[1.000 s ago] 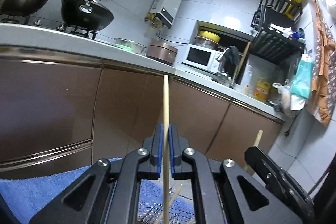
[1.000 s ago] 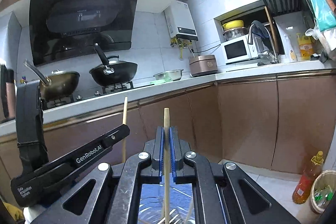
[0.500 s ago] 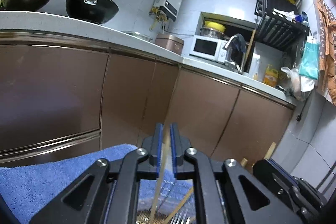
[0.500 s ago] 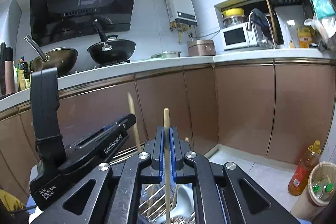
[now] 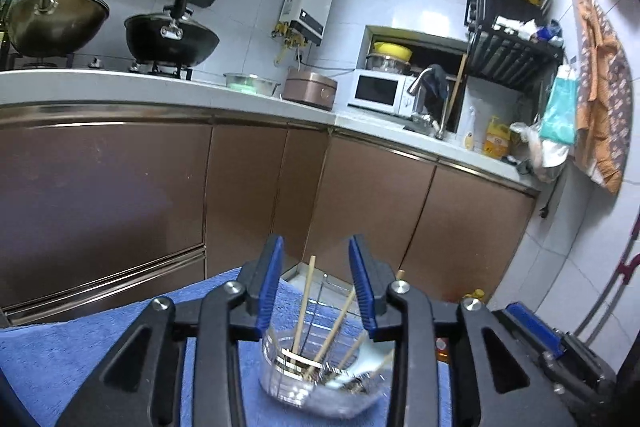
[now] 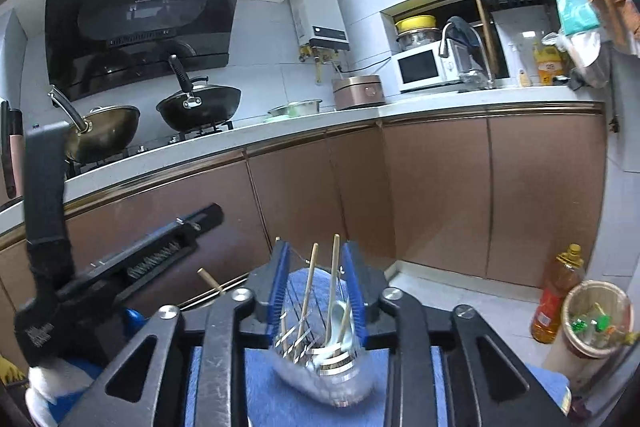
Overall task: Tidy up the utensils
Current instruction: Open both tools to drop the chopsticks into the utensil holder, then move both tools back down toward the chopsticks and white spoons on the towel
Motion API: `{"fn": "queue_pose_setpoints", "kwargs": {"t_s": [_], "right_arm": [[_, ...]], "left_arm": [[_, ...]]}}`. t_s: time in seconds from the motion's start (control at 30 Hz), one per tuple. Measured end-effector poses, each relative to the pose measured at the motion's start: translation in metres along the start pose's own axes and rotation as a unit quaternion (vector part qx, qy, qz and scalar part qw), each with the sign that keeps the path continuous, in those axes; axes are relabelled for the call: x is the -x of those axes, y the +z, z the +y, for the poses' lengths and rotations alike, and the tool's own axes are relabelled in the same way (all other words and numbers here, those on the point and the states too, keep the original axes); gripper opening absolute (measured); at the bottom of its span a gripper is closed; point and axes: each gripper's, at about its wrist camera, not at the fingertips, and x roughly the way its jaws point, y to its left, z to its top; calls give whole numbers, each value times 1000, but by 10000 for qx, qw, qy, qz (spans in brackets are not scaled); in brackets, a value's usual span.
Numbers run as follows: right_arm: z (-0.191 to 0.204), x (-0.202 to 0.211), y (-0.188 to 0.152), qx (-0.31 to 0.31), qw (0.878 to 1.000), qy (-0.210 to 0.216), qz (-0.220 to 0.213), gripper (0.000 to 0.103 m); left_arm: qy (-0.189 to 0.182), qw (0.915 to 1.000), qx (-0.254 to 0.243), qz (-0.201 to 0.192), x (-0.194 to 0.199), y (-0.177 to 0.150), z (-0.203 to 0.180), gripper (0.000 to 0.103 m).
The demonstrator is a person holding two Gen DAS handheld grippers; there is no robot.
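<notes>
A clear utensil holder [image 5: 320, 383] stands on a blue towel [image 5: 80, 347] and holds several wooden chopsticks [image 5: 304, 301] and some cutlery. My left gripper [image 5: 316, 267] hovers just behind it. Its jaws are opening, and the chopsticks stand loose between the blue pads [image 5: 272, 283] without touching them. In the right wrist view the same holder [image 6: 324, 359] shows chopsticks [image 6: 334, 267] leaning in it. My right gripper [image 6: 318, 267] is also opening, with nothing pressed by its pads [image 6: 356, 287]. The left gripper's body [image 6: 120, 259] is at the left of that view.
Brown cabinet doors [image 5: 120, 187] and a white counter [image 5: 100, 83] lie ahead, with two woks [image 5: 172, 39], a microwave [image 5: 376, 91] and a sink tap [image 5: 428, 79] on it. An oil bottle [image 6: 556, 299] and a waste bin [image 6: 592, 323] stand on the floor at right.
Both grippers held one upright chopstick each; both have let go and opened. The chopsticks now stand in the holder, and both grippers have drawn back from it.
</notes>
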Motion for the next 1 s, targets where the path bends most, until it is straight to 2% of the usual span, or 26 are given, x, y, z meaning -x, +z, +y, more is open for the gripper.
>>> {"fn": "queue_pose_setpoints", "kwargs": {"t_s": [0.1, 0.27, 0.47, 0.67, 1.0], "right_arm": [[10, 23, -1, 64, 9997, -198, 96, 36], [29, 56, -6, 217, 9986, -415, 255, 36], [48, 96, -17, 418, 9963, -677, 335, 36], [58, 124, -33, 454, 9944, -815, 500, 36], [86, 154, -57, 762, 9900, -915, 763, 42]], "left_arm": [[-50, 10000, -10, 27, 27, 3, 2, 34], [-64, 9994, -171, 282, 77, 0, 6, 43], [-7, 9982, -362, 471, 121, -6, 12, 44], [115, 9965, -506, 651, 150, -15, 22, 47], [335, 9948, -368, 891, 177, -35, 47, 49]]}}
